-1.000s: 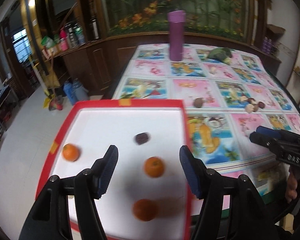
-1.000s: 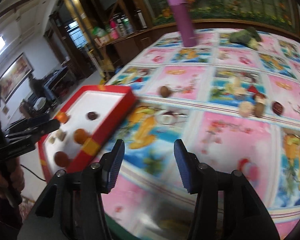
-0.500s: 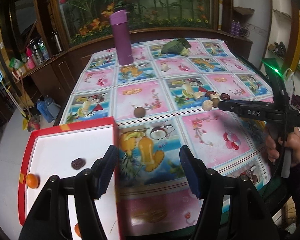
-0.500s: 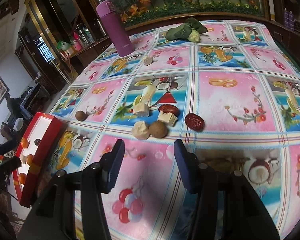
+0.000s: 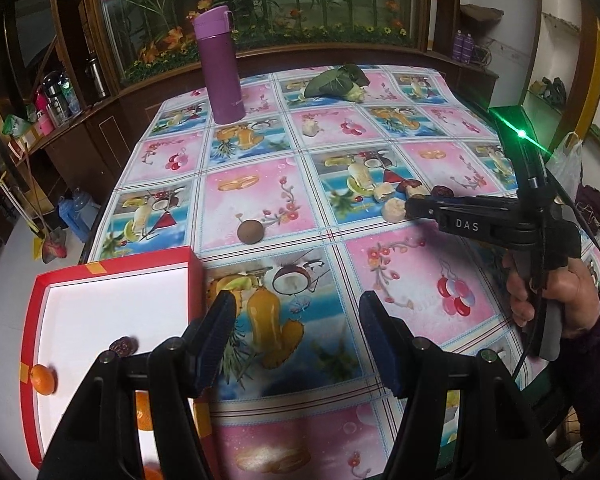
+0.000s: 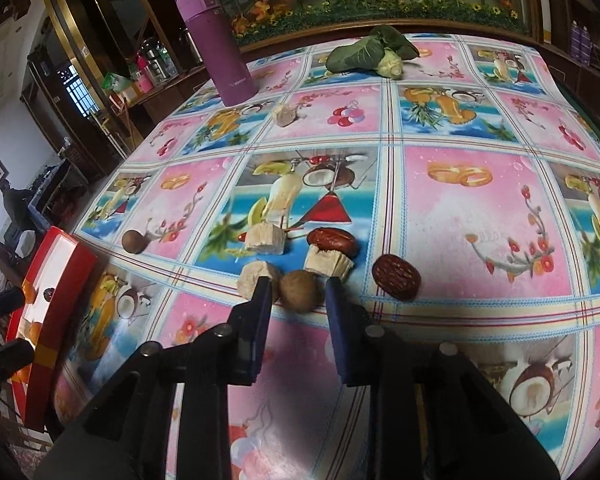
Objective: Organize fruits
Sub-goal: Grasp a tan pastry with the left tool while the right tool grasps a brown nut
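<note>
The table under a glossy pink-and-blue fruit-print oilcloth (image 6: 480, 208) fills both views and carries everything. At its 8 o'clock corner sits a shallow red-rimmed cardboard tray with a white floor (image 5: 112, 300), presumably the collecting place, since it already holds a small orange mandarin (image 5: 44, 378) against its left wall and a dark wrinkled date (image 5: 123, 346); further orange fruit is cut off behind the left gripper's frame. A tall purple metal flask (image 6: 220, 46) stands at 11 o'clock and a green leafy vegetable (image 6: 370, 54) at 12 o'clock, both well clear of the work. The left gripper (image 5: 296, 344) hangs spread and empty just beside the tray wall, apparently waiting. The right gripper (image 6: 296, 292), jaws parted, brackets a round brown longan-like fruit (image 6: 300, 291) without evident contact, a stance suited to closing on it; whether the pads touch cannot be told. Crowding this fruit are pale tan chunks (image 6: 265, 239), of uncertain identity, and two glossy red-brown dates (image 6: 396, 277), which a closing jaw could nudge. A second brown round fruit (image 6: 135, 241) lies alone at 9 o'clock.
</note>
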`<state>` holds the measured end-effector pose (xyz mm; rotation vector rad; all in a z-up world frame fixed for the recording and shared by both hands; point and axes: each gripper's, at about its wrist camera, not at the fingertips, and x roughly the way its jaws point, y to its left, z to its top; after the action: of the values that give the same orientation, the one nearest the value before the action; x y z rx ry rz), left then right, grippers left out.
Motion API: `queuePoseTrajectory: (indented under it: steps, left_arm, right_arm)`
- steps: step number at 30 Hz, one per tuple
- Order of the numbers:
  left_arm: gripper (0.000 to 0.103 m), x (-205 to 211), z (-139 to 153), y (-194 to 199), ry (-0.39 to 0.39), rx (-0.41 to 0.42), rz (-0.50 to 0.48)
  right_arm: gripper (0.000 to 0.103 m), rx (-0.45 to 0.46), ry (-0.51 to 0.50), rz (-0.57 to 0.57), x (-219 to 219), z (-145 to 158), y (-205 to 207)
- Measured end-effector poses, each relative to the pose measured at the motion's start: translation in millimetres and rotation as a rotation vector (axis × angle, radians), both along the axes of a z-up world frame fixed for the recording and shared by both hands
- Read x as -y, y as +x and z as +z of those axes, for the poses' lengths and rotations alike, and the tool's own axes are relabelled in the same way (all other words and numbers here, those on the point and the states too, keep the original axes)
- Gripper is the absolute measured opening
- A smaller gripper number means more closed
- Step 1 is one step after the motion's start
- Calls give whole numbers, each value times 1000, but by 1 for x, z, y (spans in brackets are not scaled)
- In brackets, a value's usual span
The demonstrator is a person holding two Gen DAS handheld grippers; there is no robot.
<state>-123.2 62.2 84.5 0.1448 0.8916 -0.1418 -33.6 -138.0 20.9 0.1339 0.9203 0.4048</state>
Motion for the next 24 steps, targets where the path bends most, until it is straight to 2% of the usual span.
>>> queuePoseTrajectory:
  steps: [3,5,7,16,21,24]
  left_arm:
    - [64,2,-5,9,3,-17,6]
    - [64,3,-9,15,-3,-34,11]
    - [64,6,-13,22,-7,-51,15]
    - [64,45,-22,62,-27,-89,-21]
    - [64,66,-34,86,-40,-126,-42]
    - [63,78,-41,99,-78,-145,-54]
  right_arm:
    - [29,-5,-2,10,-4,-2,5]
    - [23,-4,-1,6,-3,-3,6]
    - [23,-11,24,14,1,-4,8]
    - [23,-29,91,-130,51,-1,18]
    - [23,-24,87,-159,59,2,20]
    - [23,-35,112,-166,64,2,21]
